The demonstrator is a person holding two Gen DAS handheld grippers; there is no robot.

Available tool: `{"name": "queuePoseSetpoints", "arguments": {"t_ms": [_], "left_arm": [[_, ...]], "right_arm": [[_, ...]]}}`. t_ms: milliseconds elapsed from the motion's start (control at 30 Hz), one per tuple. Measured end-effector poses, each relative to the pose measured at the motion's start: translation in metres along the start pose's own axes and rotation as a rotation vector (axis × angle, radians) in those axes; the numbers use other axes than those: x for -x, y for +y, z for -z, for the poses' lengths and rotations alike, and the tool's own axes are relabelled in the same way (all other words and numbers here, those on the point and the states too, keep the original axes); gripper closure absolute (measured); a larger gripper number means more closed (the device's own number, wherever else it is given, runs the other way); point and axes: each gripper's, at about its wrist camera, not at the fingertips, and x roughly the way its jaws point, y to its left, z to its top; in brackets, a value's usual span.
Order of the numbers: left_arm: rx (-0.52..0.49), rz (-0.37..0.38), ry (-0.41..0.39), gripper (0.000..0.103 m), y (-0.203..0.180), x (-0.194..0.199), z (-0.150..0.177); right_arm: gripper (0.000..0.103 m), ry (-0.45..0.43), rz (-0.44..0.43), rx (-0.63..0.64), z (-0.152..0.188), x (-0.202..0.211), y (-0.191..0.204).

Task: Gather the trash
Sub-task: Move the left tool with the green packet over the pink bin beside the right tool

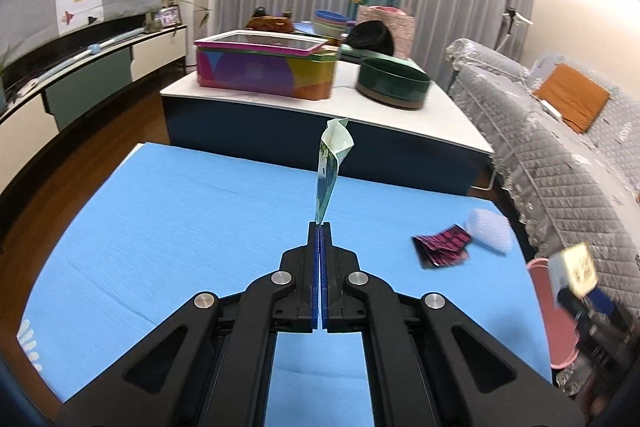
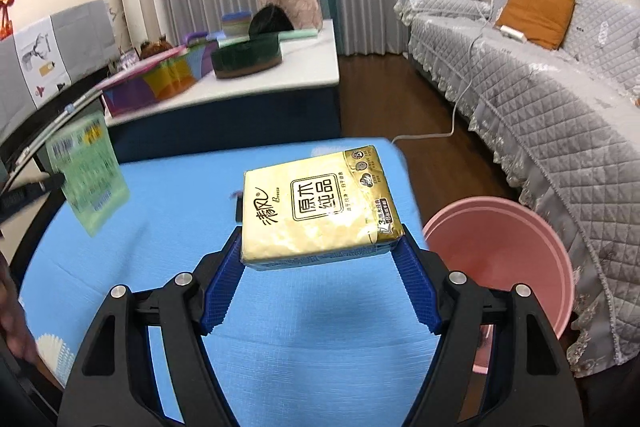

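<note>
My left gripper (image 1: pixel 320 225) is shut on the bottom edge of a thin green wrapper (image 1: pixel 331 167), which stands edge-on above the blue mat (image 1: pixel 180 227). That same green wrapper (image 2: pixel 89 169) shows blurred at the left of the right wrist view. My right gripper (image 2: pixel 322 247) is shut on a yellow tissue pack (image 2: pixel 320 207), held flat above the mat (image 2: pixel 300 347). The tissue pack (image 1: pixel 576 273) and right gripper appear blurred at the right edge of the left wrist view. A pink bin (image 2: pixel 508 259) stands on the floor right of the mat. A dark red wrapper (image 1: pixel 442 245) and a white piece (image 1: pixel 490 229) lie on the mat's right side.
A low white table (image 1: pixel 360 107) beyond the mat carries a colourful box (image 1: pixel 264 67), a dark green round tin (image 1: pixel 394 81) and other items. A grey quilted sofa (image 2: pixel 540 107) runs along the right. A TV cabinet (image 1: pixel 80 67) lines the left wall.
</note>
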Motion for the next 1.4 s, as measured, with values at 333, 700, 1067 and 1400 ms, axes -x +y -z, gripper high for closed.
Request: {"name": "queuePoseSetpoints", "arguments": {"t_ms": [333, 700, 1067, 1400], "left_arm": [[-0.039, 0.092, -0.026, 0.103, -0.021, 0.016, 0.011], [-0.093, 0.146, -0.045, 0.103, -0.04, 0.025, 0.026], [-0.162, 0.172, -0.038, 0.103, -0.071, 0.023, 0.038], [-0.218, 0.242, -0.039, 0.103, -0.12, 0.024, 0.042]], "right_arm": [[0.031, -0.059, 0.011, -0.003, -0.035, 0.047, -0.019], [0.031, -0.154, 0.066, 0.037, -0.068, 0.075, -0.06], [0.031, -0.141, 0.109, -0.04, -0.04, 0.063, -0.103], [0.031, -0.149, 0.164, -0.11, -0.031, 0.072, -0.153]]}}
